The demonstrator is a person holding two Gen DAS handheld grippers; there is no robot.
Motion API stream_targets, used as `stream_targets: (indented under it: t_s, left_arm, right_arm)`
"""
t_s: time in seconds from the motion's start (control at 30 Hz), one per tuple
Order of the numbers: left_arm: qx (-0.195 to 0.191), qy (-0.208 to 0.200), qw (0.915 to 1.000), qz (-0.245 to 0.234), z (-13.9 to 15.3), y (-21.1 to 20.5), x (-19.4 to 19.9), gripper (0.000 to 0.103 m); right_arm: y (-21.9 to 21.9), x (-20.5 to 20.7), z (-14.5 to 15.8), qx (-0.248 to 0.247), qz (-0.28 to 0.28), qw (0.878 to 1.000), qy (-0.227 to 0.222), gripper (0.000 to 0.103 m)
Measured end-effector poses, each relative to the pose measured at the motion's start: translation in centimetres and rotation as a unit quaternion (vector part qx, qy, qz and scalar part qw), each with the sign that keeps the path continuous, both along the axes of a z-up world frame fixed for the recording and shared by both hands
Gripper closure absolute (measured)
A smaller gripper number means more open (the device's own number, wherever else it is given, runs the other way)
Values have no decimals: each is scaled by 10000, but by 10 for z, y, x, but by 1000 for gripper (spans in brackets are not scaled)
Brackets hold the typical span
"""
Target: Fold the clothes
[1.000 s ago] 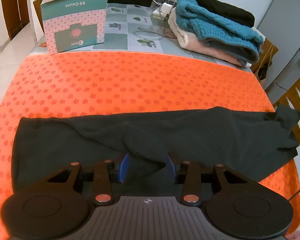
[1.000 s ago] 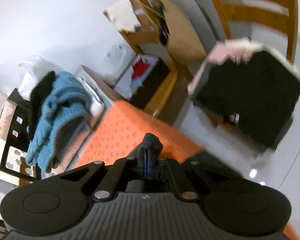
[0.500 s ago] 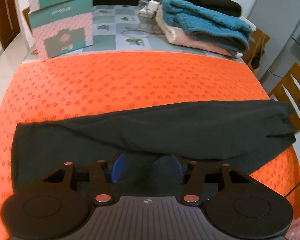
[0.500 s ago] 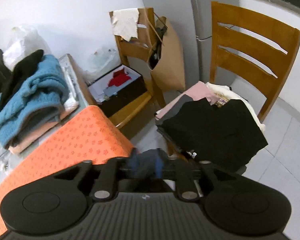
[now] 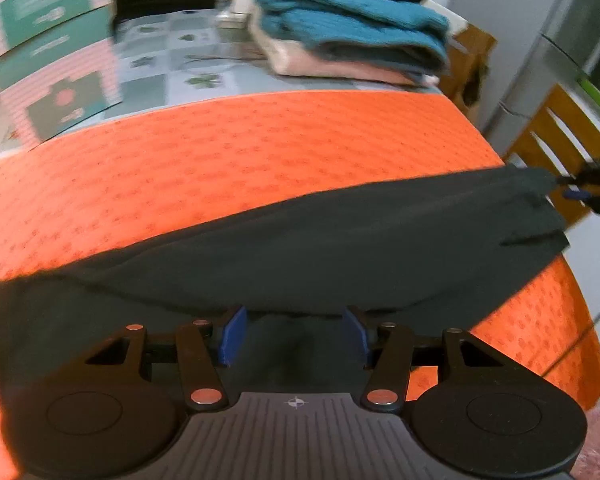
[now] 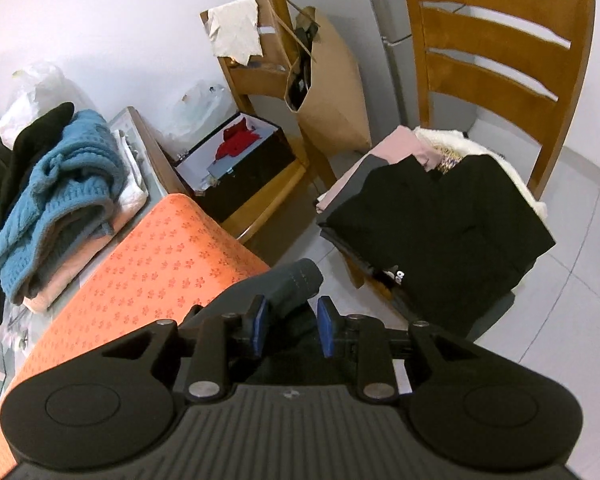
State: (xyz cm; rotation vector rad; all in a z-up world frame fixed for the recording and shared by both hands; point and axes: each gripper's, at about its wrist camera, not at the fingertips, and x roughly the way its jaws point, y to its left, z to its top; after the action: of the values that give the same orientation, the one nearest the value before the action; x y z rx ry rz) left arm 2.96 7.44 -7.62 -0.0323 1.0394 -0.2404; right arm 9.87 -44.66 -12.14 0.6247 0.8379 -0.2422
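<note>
Trousers [image 5: 300,248] run lengthwise between my hands across the tabletop [image 5: 220,152]. Left gripper [image 5: 296,340] fingers apart over their near edge; right gripper [image 6: 292,328] fingers apart around the end, not pinching

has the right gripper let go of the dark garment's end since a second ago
Yes. The right gripper was shut a second ago; its jaws now stand apart around the dark garment beside the orange mat.
</note>
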Motion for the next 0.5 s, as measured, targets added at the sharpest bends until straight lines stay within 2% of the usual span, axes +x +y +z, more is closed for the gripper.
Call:
stream_targets:
  t_s: [0.1, 0.27, 0.5]
  left_arm:
    - [86, -28, 9992, -402, -2, -21, 5, 47]
    - [222, -105, 9941, -1053, -9, -59, 10, 47]
    - [419, -96, 9878, -1497, -19, -91, 13, 47]
  right_arm:
    - [-2, 8, -8, 215, -8, 9998, 25, 72]
    - [4, 26, -10, 188, 163, 9997, 5, 72]
    - [25, 67, -12, -259, 1015, 9942, 225, 72]
